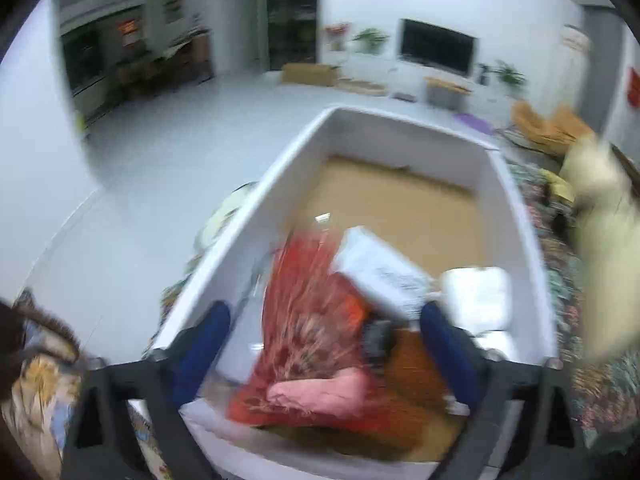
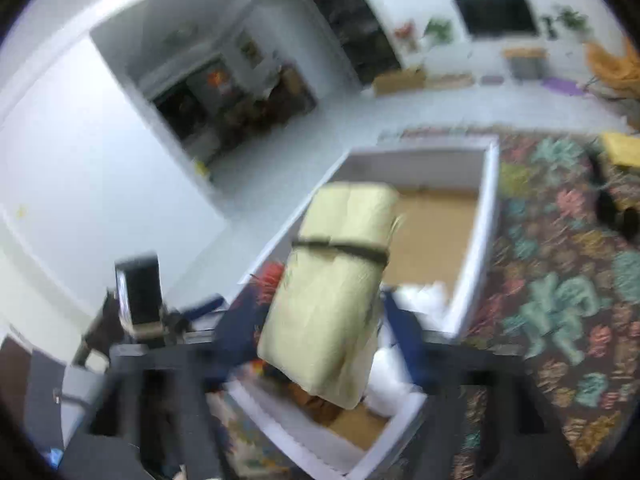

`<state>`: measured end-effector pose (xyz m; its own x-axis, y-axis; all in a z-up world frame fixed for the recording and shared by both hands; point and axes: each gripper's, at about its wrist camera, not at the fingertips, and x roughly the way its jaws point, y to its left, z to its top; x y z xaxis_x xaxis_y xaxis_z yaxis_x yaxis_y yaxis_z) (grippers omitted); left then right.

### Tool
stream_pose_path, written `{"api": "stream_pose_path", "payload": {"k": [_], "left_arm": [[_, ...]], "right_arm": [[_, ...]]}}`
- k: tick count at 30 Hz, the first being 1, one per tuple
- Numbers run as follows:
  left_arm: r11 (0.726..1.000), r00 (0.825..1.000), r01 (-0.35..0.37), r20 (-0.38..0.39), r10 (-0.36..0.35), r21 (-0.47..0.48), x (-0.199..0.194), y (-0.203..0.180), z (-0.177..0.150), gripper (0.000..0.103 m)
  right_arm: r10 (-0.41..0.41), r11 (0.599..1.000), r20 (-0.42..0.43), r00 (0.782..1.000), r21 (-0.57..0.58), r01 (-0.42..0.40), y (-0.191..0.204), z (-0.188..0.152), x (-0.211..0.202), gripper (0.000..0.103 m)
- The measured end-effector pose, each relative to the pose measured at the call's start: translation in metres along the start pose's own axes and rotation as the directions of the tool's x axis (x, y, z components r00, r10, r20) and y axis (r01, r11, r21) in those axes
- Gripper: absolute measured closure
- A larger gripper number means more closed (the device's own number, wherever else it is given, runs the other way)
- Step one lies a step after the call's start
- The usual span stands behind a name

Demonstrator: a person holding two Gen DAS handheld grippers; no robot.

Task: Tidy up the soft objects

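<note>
The step in hand looks like dropping soft things into the white box [image 1: 248,216], which stands on a patterned rug [image 2: 560,280] and serves here as the landmark for everything else. Over its near end, the left gripper [image 1: 324,344] has its blue fingers [image 1: 204,344] spread wide, and a red patterned bundle [image 1: 312,320] with a pink folded piece [image 1: 320,394] under it lies between them, inside the box; the pads do not appear to press on it, so I judge it released rather than held, though blur leaves some doubt. A white printed packet [image 1: 380,276] leans against the red bundle, and a white soft item [image 1: 476,296] sits nearer the box's right wall. The far half of the box shows only its bare brown floor. The right gripper [image 2: 324,328] is also above the box's near end, its fingers [image 2: 404,332] apart, with a pale yellow rolled bundle [image 2: 340,280] tied by a dark band between them. It seems to be loose or falling toward the box; whether a pad touches it I cannot tell. The next move probably calls for drawing both hands clear of the box and fetching another soft item from the rug beside it, such as the yellow thing [image 2: 622,150] well off to the box's right.
</note>
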<state>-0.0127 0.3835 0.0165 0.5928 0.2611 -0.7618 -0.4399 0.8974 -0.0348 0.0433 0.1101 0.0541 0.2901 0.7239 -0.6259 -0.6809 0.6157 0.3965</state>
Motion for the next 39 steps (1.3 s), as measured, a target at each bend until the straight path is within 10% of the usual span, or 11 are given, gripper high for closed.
{"api": "stream_pose_path", "payload": {"k": [6,15,21,26,35,39], "left_arm": [[0.999,0.999,-0.018,0.043,0.02,-0.05,0.002,0.002,0.004,0.007],[0.973,0.964,0.216,0.144,-0.225,0.076,-0.039,-0.09,0.005,0.007],[0.859,0.889,0.431,0.035,-0.457,0.276,-0.06,-0.203,-0.024,0.006],[0.756,0.851,0.512,-0.119,-0.512,0.407,-0.039,-0.295,-0.065,0.006],[0.781,0.904,0.427,-0.207,-0.373,0.456,0.075,-0.376,-0.099,0.006],[0.797,0.922,0.386,-0.215,-0.321,0.464,0.106,-0.381,-0.094,0.006]], "right_arm": [[-0.195,0.981,-0.008,0.981,-0.014,0.195,-0.039,-0.033,0.003,0.02],[-0.545,0.828,-0.012,0.838,0.147,0.541,-0.171,-0.081,-0.06,0.02],[-0.689,0.669,-0.058,0.723,0.335,0.664,-0.248,-0.114,-0.127,0.02],[-0.769,0.554,-0.072,0.636,0.423,0.717,-0.301,-0.121,-0.166,0.02],[-0.851,0.413,-0.124,0.51,0.443,0.796,-0.364,-0.129,-0.176,0.02],[-0.853,0.398,-0.145,0.501,0.438,0.806,-0.375,-0.134,-0.17,0.019]]}}
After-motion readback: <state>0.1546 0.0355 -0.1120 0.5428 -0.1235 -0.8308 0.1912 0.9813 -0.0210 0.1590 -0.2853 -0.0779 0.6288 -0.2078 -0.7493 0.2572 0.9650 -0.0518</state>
